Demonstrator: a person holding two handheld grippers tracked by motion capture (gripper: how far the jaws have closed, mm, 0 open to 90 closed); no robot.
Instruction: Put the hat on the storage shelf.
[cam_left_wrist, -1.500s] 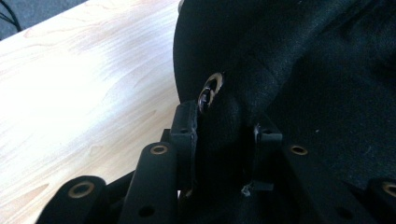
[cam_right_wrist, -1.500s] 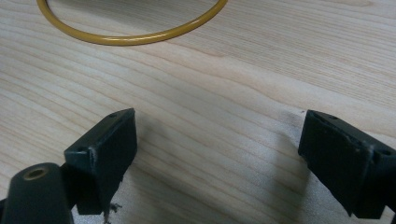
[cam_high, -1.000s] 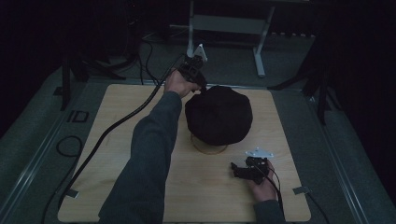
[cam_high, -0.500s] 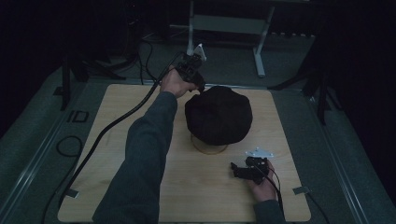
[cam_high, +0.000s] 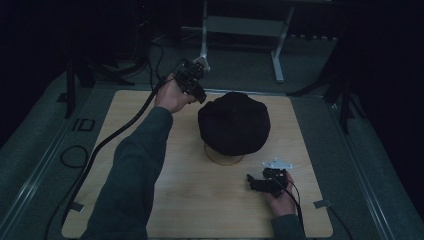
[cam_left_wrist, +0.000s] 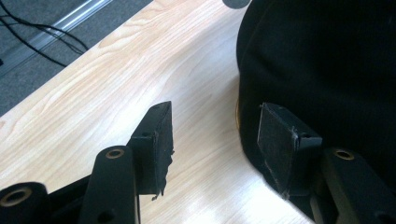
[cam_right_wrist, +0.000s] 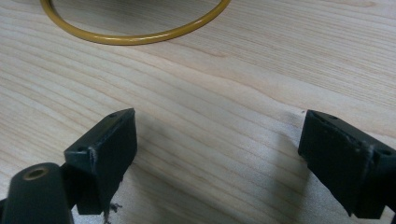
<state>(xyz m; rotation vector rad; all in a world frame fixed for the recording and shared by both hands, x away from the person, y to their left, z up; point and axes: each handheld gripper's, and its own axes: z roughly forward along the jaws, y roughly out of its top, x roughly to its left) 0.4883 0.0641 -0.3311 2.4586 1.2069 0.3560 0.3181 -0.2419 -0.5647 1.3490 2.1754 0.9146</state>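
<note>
My left gripper (cam_high: 196, 80) has just spread its jaws wide, empty, beside the black cap (cam_high: 234, 122) perched on its yellow-rimmed stand (cam_high: 223, 157).

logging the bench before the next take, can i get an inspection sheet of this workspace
surface: light wooden table, bare wood around the items
job's things: black hat sits on a yellow-rimmed stand mid-table
clutter: nothing seen
grippers: left gripper beside the hat at the far edge, open, jaws have just been opening, nothing between them; right gripper near the front edge, open, empty
cables: black cable trails from the left gripper off the table
surroundings: grey floor, metal frame behind
</note>
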